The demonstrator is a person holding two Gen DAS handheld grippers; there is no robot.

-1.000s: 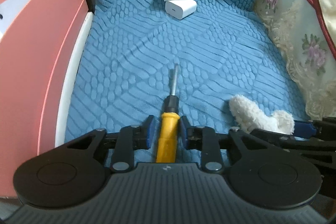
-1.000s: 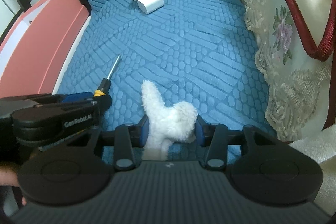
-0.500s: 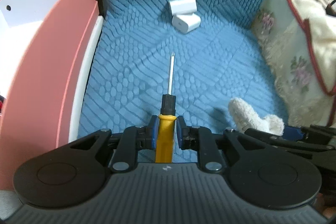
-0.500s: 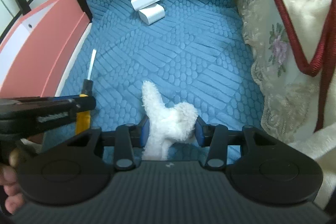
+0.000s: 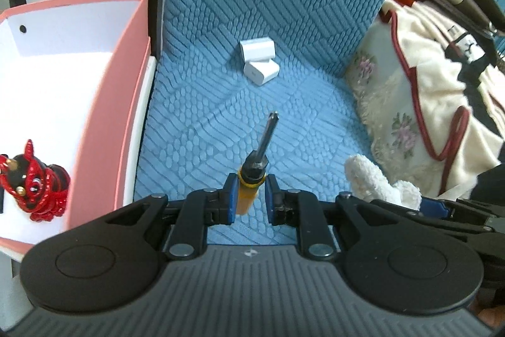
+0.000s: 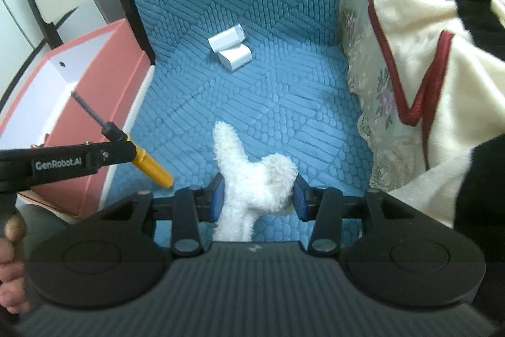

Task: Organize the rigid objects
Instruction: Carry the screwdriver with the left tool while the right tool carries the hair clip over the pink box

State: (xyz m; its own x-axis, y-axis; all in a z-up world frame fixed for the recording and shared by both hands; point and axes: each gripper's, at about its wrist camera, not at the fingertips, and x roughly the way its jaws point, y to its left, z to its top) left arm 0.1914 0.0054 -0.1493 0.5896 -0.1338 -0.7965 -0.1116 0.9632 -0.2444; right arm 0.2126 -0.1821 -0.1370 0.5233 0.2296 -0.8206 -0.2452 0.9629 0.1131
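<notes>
White "GenRobot.AI" on left claw (image 6: 126, 149) pinching screwdriver (image 6: 151, 168); right claw (image 6: 257, 199) pinching plush (image 6: 252, 179).

Left claw (image 5: 248, 201) is pinched tight, blue pads clamped on the yellow handle of the screwdriver (image 5: 256, 166), whose shaft pokes up and forward from between the jaws. The claw tilts steeply downward. From the right wrist view the left claw (image 6: 126, 147) reaches in from the left edge, with bare fingers (image 6: 11, 242) of the person's hand wrapped at its grip. Right claw (image 6: 257, 198) is also angled down, jaws set part-way apart and pressed into both sides of the white plush toy (image 6: 252, 179). Its tip (image 5: 432, 207) shows low at the right in the left wrist view.
</notes>
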